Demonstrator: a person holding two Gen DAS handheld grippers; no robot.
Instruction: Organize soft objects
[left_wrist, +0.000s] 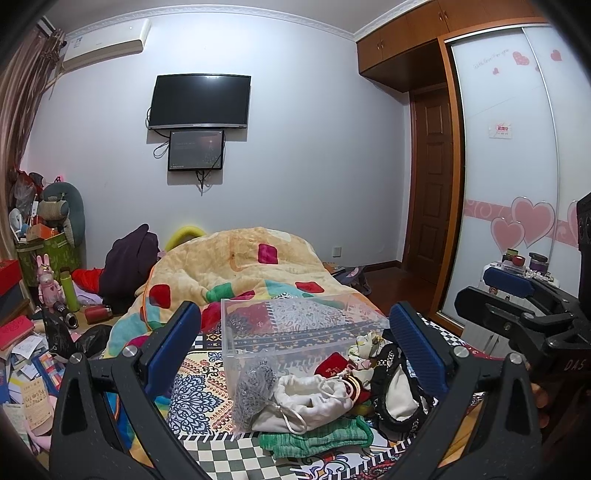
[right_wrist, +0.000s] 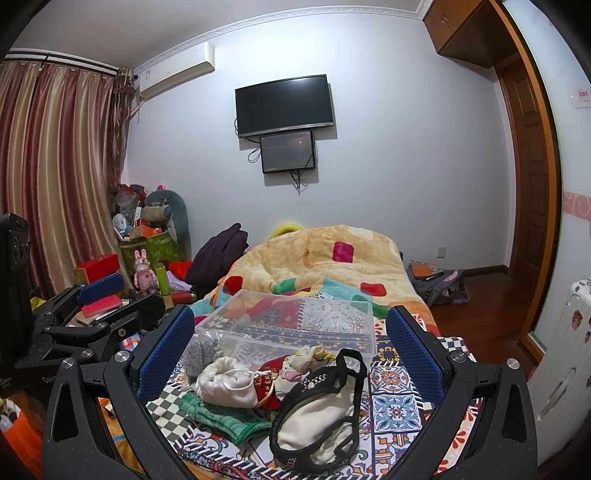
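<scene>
A bedroom with lilac walls: a dark television (left_wrist: 199, 101) hangs above a smaller screen (left_wrist: 196, 149), and your bed (right_wrist: 397, 404) carries a patterned patchwork cover with a yellow fleece blanket (left_wrist: 236, 269) heaped at its far end. On that cover, near you, lies the pile of soft things: a white drawstring pouch (left_wrist: 314, 400), a grey knit piece (left_wrist: 253, 391), a green cloth (right_wrist: 218, 413), a small red pouch (left_wrist: 332, 365) and a white pouch with black lace trim (right_wrist: 317, 421). Just behind them stands a clear plastic box (right_wrist: 295, 321) with nothing in it.

Your left gripper (left_wrist: 295, 354) hangs over the pile with its blue pads spread wide, gripping nothing. Your right gripper (right_wrist: 291, 354) is likewise released and holds nothing.

Only the left view gives you the sliding wardrobe door (left_wrist: 517, 155) with pink hearts and a faint line of script too small to read, plus the lettering "DAS" on the right gripper's body at the frame edge. Only the right view gives you the striped curtains (right_wrist: 55, 166), the bag (right_wrist: 441, 282) on the wooden floor and the white radiator (right_wrist: 565, 350). Both show the air conditioner (right_wrist: 177, 70) and the pink rabbit toy (right_wrist: 144, 271).
</scene>
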